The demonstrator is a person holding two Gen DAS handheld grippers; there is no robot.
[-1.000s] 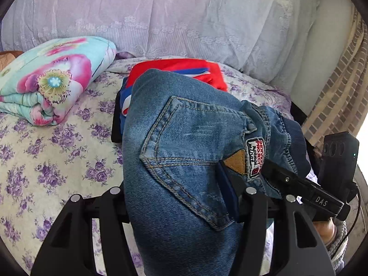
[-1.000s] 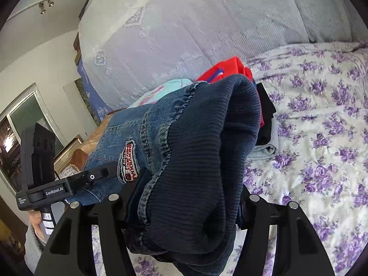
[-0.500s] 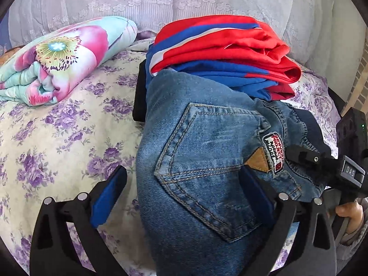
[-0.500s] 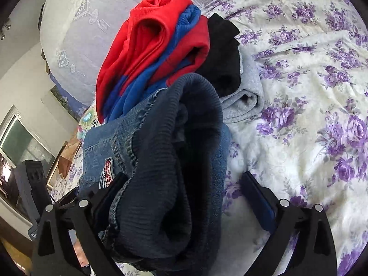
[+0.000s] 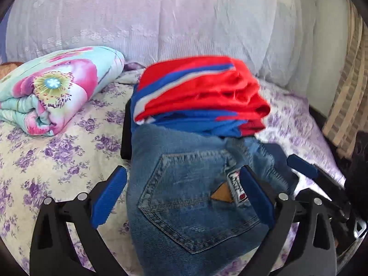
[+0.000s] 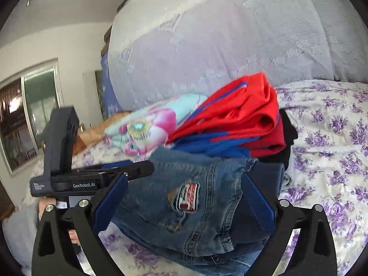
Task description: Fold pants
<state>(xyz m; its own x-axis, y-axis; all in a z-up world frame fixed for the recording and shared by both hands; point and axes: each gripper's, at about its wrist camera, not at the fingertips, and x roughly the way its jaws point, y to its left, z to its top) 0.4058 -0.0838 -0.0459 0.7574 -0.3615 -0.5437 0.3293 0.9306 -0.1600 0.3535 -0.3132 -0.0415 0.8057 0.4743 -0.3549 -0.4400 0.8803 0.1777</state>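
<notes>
While the folded jeans [image 5: 193,197] lie on the bed [image 5: 46,161], pressed up against the near side of the clothes stack [image 5: 197,101], both tools stand around the bundle with nothing held. The left gripper [image 5: 181,197] has its jaws spread wide, one blue pad just clear of the denim on the side toward the floral blanket [image 5: 50,92], the other lying over the pocket patch [image 5: 237,188]; whether that pad touches the cloth I cannot tell. In the right wrist view, the right gripper [image 6: 184,197] is likewise wide apart, its pads flanking the waistband end of the jeans without pinching it.

Judging by this, the folding itself looks finished and the step in hand is the release: the bundle sits compact, back pocket up, waistband turned away from the blanket, beside rather than on top of the red and blue garment [image 6: 234,119] that crowns the stack. A black garment [image 6: 287,135] and a grey one show beneath that stack, on its side away from the blanket.

The next move probably calls for drawing both tools straight back, away from the stack, without dragging a pad across the denim, since a snag on the pocket edge or the ribbed waistband could pull the fold open. If the bundle is meant to top the stack, it would need a fresh grip from both sides first.
</notes>
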